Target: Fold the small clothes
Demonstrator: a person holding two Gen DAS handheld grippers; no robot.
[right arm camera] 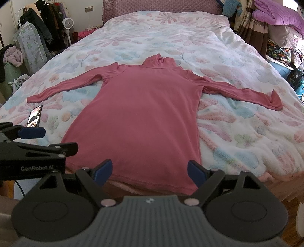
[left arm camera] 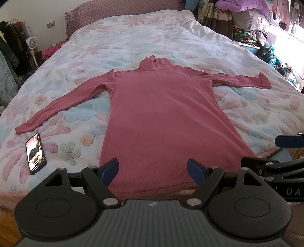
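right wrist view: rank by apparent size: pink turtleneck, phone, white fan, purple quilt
1. Pink ribbed turtleneck top, spread flat.
2. Purple folded quilt, partly cropped.
3. Black smartphone and white round fan look alike; the fan stands farther off, so unranked.

A home bedroom: floral-quilted bed (left arm camera: 133, 38), padded headboard (left arm camera: 106, 13), crowded clothes rack (right arm camera: 43, 22)

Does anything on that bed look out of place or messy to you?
A phone, screen lit, lies on the blanket beside the pink turtleneck's left sleeve cuff. The right sleeve's cuff is folded over; otherwise the top lies flat.
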